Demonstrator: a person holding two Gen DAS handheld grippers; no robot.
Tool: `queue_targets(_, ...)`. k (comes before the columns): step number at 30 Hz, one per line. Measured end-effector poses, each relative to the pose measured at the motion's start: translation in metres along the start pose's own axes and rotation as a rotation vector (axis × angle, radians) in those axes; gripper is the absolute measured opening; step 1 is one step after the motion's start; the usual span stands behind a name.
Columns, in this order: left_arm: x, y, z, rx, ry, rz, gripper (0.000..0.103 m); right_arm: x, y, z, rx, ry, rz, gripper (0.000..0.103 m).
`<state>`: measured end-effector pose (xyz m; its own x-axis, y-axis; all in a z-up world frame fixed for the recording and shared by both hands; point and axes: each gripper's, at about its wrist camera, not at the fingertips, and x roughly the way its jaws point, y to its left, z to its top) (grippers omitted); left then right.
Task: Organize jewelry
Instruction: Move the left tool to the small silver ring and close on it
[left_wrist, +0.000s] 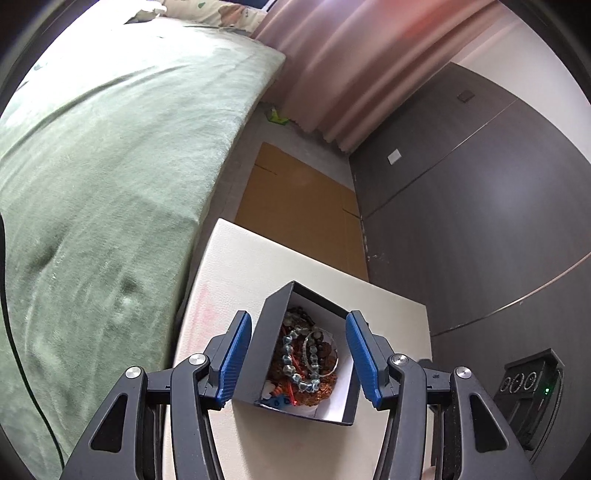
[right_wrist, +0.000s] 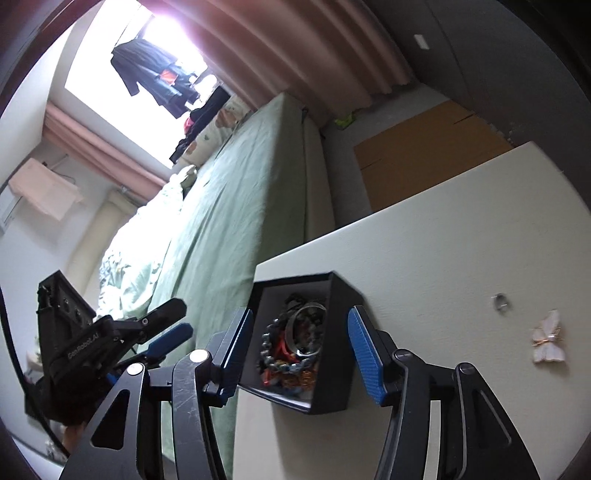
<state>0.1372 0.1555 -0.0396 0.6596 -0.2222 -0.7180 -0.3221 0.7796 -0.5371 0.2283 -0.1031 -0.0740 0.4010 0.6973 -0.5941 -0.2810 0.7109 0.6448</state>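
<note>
A small black box (left_wrist: 271, 332) stands with no lid on the white table (left_wrist: 251, 266), filled with tangled jewelry (left_wrist: 306, 354): bead bracelets, a metal bangle and red and orange pieces. My left gripper (left_wrist: 298, 315) is open, its blue pads on either side of the box in view and apart from its walls. In the right wrist view the same box (right_wrist: 338, 295) and its jewelry (right_wrist: 295, 343) lie between the spread pads of my open right gripper (right_wrist: 301, 310). The left gripper (right_wrist: 177, 319) shows at the left, over the bed's edge. A white butterfly ornament (right_wrist: 548, 341) and a small ring (right_wrist: 500, 302) lie on the table (right_wrist: 443, 240) to the right.
A bed with a green cover (left_wrist: 110, 166) runs along the table's left side. Flat cardboard (left_wrist: 299, 199) lies on the floor beyond the table. Dark cabinet doors (left_wrist: 480, 221) stand at the right, pink curtains (left_wrist: 351, 55) at the back. A black unit with a green light (left_wrist: 532, 384) is at the lower right.
</note>
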Motion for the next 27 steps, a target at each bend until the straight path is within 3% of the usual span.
queue_targets(13,0.016,-0.042,-0.021,0.084,0.034,0.002,0.054,-0.064,-0.057,0.004,0.098,-0.025,-0.099,0.058)
queue_targets(16,0.020,-0.055,-0.029,0.114,0.044,0.004,0.055,-0.074,-0.068,0.005,0.116,-0.022,-0.122,0.069)
queue_targets(21,0.026,-0.077,-0.044,0.158,0.049,0.005,0.074,-0.091,-0.087,0.006,0.132,-0.030,-0.168,0.074)
queue_targets(27,0.036,-0.107,-0.063,0.233,0.071,0.010,0.074,-0.107,-0.110,0.002,0.172,-0.017,-0.252,0.074)
